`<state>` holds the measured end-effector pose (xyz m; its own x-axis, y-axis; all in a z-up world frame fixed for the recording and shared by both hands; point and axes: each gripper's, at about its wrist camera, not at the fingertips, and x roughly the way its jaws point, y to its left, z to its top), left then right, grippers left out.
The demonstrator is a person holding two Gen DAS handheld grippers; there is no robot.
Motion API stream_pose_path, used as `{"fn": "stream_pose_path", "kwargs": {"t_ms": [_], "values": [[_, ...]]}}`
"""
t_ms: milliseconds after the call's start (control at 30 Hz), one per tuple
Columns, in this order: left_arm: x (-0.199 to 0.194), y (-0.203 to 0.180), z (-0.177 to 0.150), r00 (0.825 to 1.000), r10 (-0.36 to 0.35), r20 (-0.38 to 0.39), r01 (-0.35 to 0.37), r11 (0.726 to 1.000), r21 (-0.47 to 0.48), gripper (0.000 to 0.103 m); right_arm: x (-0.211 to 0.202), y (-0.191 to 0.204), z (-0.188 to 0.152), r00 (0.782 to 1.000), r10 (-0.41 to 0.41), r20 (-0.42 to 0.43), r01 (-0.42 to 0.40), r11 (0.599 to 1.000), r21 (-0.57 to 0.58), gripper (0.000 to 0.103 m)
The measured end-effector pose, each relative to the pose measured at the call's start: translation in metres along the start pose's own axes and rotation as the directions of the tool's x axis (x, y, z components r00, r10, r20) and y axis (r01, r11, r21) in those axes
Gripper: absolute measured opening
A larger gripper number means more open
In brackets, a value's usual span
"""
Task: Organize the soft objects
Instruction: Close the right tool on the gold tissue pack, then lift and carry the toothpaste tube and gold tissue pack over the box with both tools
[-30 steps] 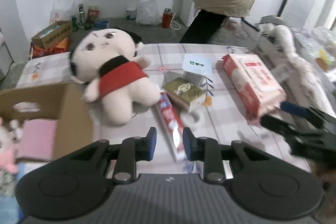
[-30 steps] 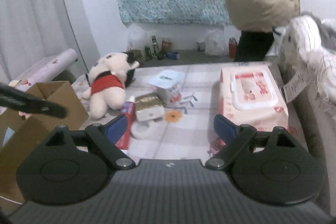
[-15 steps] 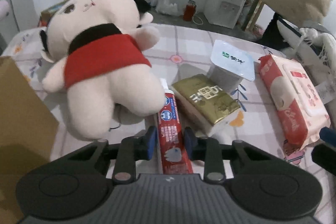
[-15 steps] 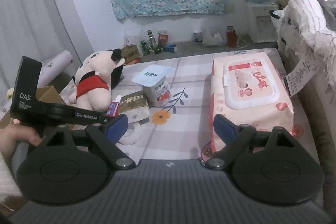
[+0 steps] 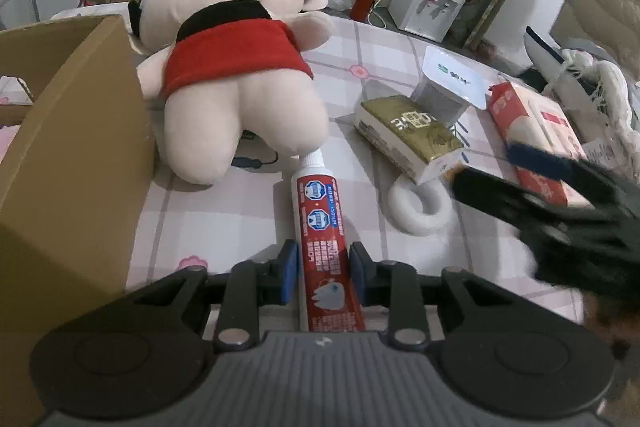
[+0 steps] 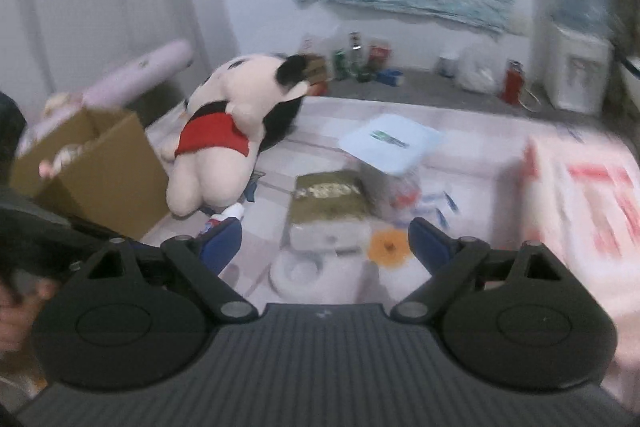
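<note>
A plush doll [image 5: 236, 67] in a red top lies face up on the checked tablecloth, beside an open cardboard box [image 5: 76, 163]. A red toothpaste tube [image 5: 320, 215] lies just below the doll's legs. My left gripper [image 5: 323, 275] is low over the tube's tail with a blue pad close on each side of it; the narrow gap shows no squeeze. In the blurred right wrist view my right gripper [image 6: 324, 233] has wide jaws that are opening, with nothing between them, above a gold tissue pack [image 6: 328, 199] and a white tape ring [image 6: 298, 273]. The doll [image 6: 224, 143] is to its left.
A cup with a pale blue lid [image 5: 452, 79] stands behind the gold pack [image 5: 412, 131]. A pink wet-wipes pack [image 5: 536, 131] lies at the right. The right gripper [image 5: 488, 167] hangs blurred over the tape ring [image 5: 420, 203]. The box [image 6: 100, 171] holds soft toys. A water dispenser [image 5: 428, 3] stands behind the table.
My left gripper has come down and forward until the toothpaste tube sits between its pads. The right gripper has swung left, from the wipes pack toward the gold pack and tape ring.
</note>
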<state>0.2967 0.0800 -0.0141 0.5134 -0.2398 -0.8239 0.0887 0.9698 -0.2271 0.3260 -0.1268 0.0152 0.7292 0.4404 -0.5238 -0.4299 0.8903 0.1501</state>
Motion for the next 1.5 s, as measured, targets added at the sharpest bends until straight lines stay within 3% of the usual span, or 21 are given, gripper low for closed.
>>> {"fn": "stream_pose_path", "kwargs": {"t_ms": [100,233,267,400,500,600,667,933,1000,1033,1067,1333,1500], "values": [[-0.001,0.003,-0.001,1.0,-0.014,0.005,0.014,1.0,-0.004,0.029,0.023,0.003,0.009,0.999,0.004,-0.036,-0.004,1.0,-0.008,0.089],[0.001,0.004,0.0,1.0,-0.02,0.0,0.02,1.0,-0.005,0.029,0.046,-0.001,0.009,0.997,0.036,-0.068,-0.032,0.998,0.056,0.05],[0.001,0.003,0.0,1.0,-0.017,0.002,0.017,1.0,0.005,0.029,0.05,-0.002,0.008,0.996,0.044,-0.08,-0.037,0.996,0.079,0.049],[0.0,0.004,-0.002,1.0,-0.021,0.004,0.021,1.0,0.008,0.029,0.052,0.005,0.001,0.997,0.033,-0.076,-0.031,0.999,0.035,0.048],[0.001,0.002,-0.001,1.0,-0.016,0.005,0.016,1.0,0.011,0.029,0.051,0.002,0.004,0.995,0.035,-0.092,-0.029,0.997,0.066,0.052],[0.001,0.001,-0.002,1.0,-0.011,0.01,0.011,1.0,0.016,0.03,0.048,-0.003,0.004,0.996,0.042,-0.079,-0.033,0.993,0.116,0.06],[0.001,0.0,-0.002,1.0,-0.005,0.014,0.005,1.0,0.018,0.03,0.05,-0.002,0.002,0.996,0.04,-0.074,-0.032,0.993,0.114,0.071],[0.0,-0.003,-0.006,1.0,0.008,0.029,-0.009,0.999,0.041,0.03,0.072,0.005,0.012,0.993,0.065,-0.095,-0.059,0.996,0.07,0.083],[0.0,-0.002,-0.005,1.0,0.001,0.027,-0.002,0.999,0.033,0.03,0.08,0.009,0.014,0.992,0.065,-0.105,-0.06,0.997,0.049,0.082],[0.0,-0.001,-0.005,1.0,-0.002,0.028,0.002,1.0,0.028,0.03,0.083,0.012,0.014,0.994,0.049,-0.096,-0.046,0.998,0.035,0.072],[0.0,0.0,-0.005,1.0,-0.005,0.028,0.004,1.0,0.026,0.03,0.084,0.013,0.014,0.996,0.026,-0.085,-0.024,0.999,0.024,0.051],[-0.001,0.004,-0.005,1.0,-0.017,0.024,0.016,1.0,0.008,0.03,0.083,0.016,0.018,0.995,0.04,-0.092,-0.035,0.998,0.058,0.049],[-0.006,-0.003,-0.01,1.0,0.013,0.011,-0.014,0.999,0.041,0.03,0.038,0.017,0.014,0.999,0.031,-0.034,-0.028,0.997,0.065,0.049]]}}
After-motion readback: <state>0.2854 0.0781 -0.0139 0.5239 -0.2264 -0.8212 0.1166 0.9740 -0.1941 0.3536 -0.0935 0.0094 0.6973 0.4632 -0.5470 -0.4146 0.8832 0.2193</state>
